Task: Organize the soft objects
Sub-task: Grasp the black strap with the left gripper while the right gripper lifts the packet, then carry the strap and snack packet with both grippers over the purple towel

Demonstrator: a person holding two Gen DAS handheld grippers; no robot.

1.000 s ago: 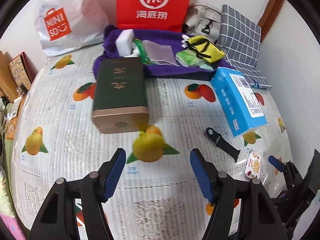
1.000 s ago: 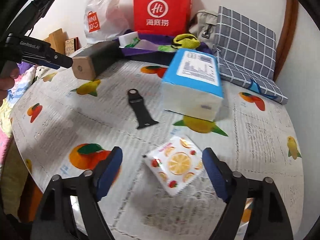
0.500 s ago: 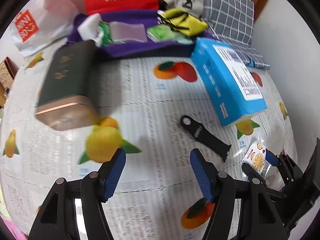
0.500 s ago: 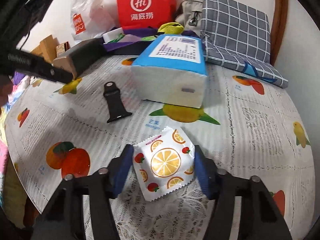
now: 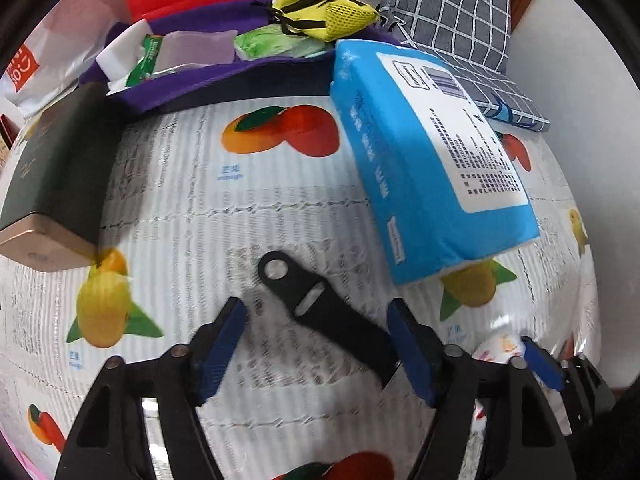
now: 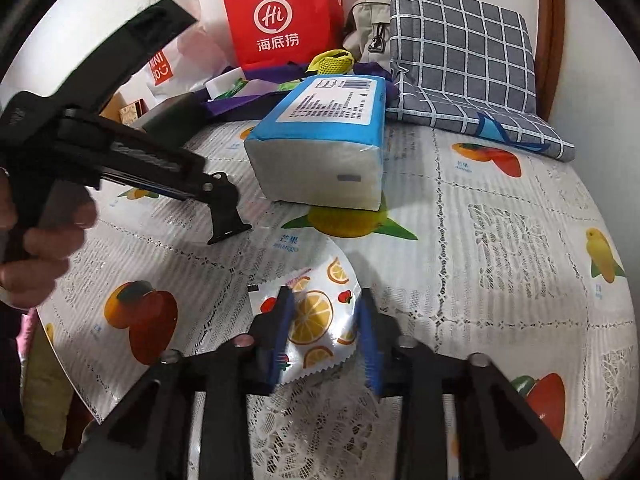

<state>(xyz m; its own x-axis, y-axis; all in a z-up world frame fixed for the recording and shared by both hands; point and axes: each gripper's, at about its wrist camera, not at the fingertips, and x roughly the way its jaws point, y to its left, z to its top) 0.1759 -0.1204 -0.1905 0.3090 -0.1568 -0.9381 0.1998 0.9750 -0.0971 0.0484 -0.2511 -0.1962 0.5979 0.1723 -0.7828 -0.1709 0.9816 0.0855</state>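
While gripping sachet (image 6: 316, 316), right claw (image 6: 325, 320) low.

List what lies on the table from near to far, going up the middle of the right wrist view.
right gripper → orange-print wet wipe packet → blue tissue pack → purple cloth bag → red Haidilao paper bag

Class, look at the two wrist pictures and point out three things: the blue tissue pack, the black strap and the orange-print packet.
blue tissue pack (image 5: 404, 184): left wrist view, on its blue side face.
black strap (image 5: 320, 312): left wrist view, mid-length, beside the slot.
orange-print packet (image 6: 312, 316): right wrist view, on the printed orange slice.
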